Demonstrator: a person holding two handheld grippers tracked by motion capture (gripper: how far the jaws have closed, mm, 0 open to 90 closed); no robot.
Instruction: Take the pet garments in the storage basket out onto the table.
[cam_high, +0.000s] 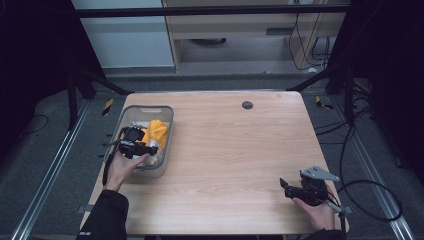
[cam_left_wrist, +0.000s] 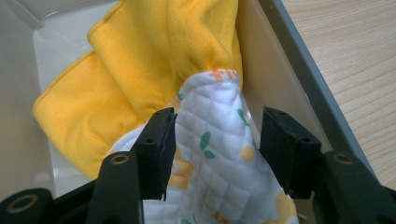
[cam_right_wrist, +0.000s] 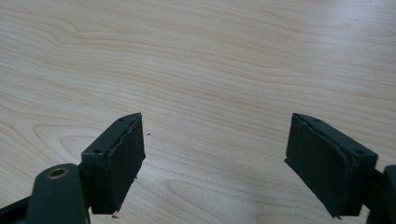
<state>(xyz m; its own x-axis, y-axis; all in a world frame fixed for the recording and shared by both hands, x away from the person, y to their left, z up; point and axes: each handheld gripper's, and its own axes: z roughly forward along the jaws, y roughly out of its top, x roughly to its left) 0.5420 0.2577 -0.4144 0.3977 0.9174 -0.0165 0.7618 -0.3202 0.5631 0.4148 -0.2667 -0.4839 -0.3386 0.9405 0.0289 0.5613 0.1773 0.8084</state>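
A grey plastic bin (cam_high: 145, 108) stands at the table's left edge and holds a yellow cloth (cam_high: 158, 131) and a white quilted cloth (cam_high: 153, 145) printed with small shapes. My left gripper (cam_high: 151, 149) reaches down into the bin. In the left gripper view its jaws (cam_left_wrist: 217, 126) stand open on either side of the white quilted cloth (cam_left_wrist: 210, 172), which bunches up between them against the yellow cloth (cam_left_wrist: 140, 70) and the bin wall (cam_left_wrist: 275, 60). My right gripper (cam_high: 285, 186) rests low at the table's near right corner. It is open (cam_right_wrist: 215, 140) over bare wood (cam_right_wrist: 210, 56).
The wooden table (cam_high: 230, 145) has a dark round grommet (cam_high: 247, 105) near its far edge. Black cables (cam_high: 372, 200) loop on the floor to the right, and metal frame rails (cam_high: 50, 170) run along both sides.
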